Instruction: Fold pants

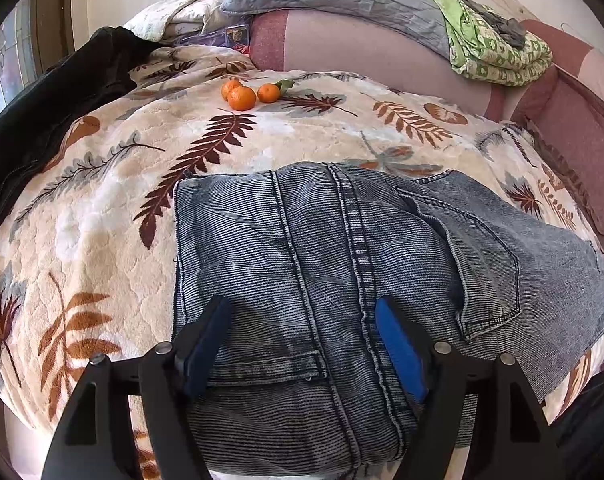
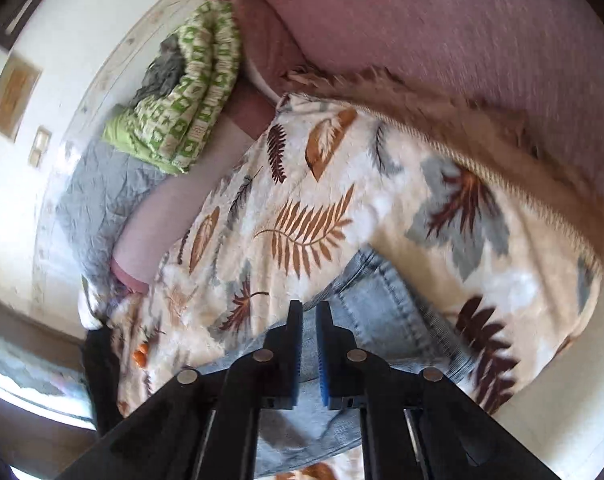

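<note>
Directly under the released left gripper [image 1: 302,344], folded acid-washed blue denim pants [image 1: 342,260] are lying on the leaf-print fleece blanket [image 1: 101,200], looking heavy, floppy, best pinched at thick seams; right gripper [image 2: 309,344] is hovering nearly closed, empty.

The right gripper [image 2: 309,312], jaws nearly together, hovers over blue jeans [image 2: 382,312] on a leaf-patterned blanket [image 2: 302,184].

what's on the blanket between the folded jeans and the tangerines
Nothing. In the left wrist view, only bare leaf-print blanket lies between the jeans and the tangerines.
</note>
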Demonstrator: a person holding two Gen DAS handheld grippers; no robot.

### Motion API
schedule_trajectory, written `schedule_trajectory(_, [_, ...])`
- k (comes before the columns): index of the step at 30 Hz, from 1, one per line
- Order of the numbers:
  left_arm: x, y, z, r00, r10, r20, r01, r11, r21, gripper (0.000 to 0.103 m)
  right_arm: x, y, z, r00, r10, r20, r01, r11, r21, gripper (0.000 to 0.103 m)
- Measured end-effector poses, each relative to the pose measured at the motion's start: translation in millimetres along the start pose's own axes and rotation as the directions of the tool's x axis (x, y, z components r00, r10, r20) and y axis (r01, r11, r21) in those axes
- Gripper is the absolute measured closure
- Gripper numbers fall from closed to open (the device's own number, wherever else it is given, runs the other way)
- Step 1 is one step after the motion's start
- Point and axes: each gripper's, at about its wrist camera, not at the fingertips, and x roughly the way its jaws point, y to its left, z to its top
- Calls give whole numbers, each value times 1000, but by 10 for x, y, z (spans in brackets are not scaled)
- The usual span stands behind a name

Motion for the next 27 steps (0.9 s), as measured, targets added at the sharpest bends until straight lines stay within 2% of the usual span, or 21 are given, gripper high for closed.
schedule_trajectory(1, [-19,-15,2,1000,12,5,-12,1000,-1,27,163,-69,67,996,-44,-74,43,999,-18,3])
schedule_trajectory(2, [-68,-49,6,999,32,28,-32,999,7,27,309,-118,120,990,-76,-119,71,996,-45,4])
schedule_trajectory(3, [-160,-114,9,995,56,80,-58,998,31,27,379,-198,156,986,-91,-141,82,994,-73,8])
schedule_trajectory(5, [-401,-324,45,983,58,176,-76,992,97,27,523,-294,222,980,-95,-176,78,991,-105,31])
schedule_trajectory(7, [-584,-602,118,975,-23,220,-8,990,139,27,678,-365,266,971,-109,-213,83,988,-126,35])
schedule_trajectory(10, [-598,-1135,227,965,-205,165,162,958,238,27,936,-385,276,950,-160,-269,116,978,-173,43])
schedule_trajectory(11, [-535,-1304,241,960,-245,133,205,945,254,27,1005,-385,280,945,-176,-276,127,974,-188,44])
schedule_trajectory(13, [-331,-1592,232,960,-268,76,239,934,267,27,1128,-405,285,935,-197,-293,141,969,-202,45])
schedule_trajectory(14, [-225,-1690,222,963,-266,47,244,933,265,27,1187,-404,279,930,-204,-305,140,966,-219,59])
schedule_trajectory(16, [1,-1872,183,966,-258,-27,256,934,249,27,1251,-331,237,916,-253,-311,160,942,-294,81])
schedule_trajectory(17, [74,-1944,156,965,-260,-45,263,933,247,27,1254,-272,219,914,-280,-294,174,924,-340,89])
schedule_trajectory(21, [211,-2201,17,968,-237,-82,251,919,304,27,1009,29,282,943,-280,-182,173,876,-451,89])
schedule_trajectory(24, [343,-2297,-121,974,-184,-134,220,907,358,27,739,280,342,965,-260,-43,202,833,-515,89])
schedule_trajectory(26, [360,-2297,-169,977,-177,-118,209,906,368,27,710,300,317,965,-262,31,239,814,-529,88])
schedule_trajectory(27, [353,-2306,-172,978,-171,-115,202,907,370,27,801,239,282,960,-279,25,249,811,-529,87])
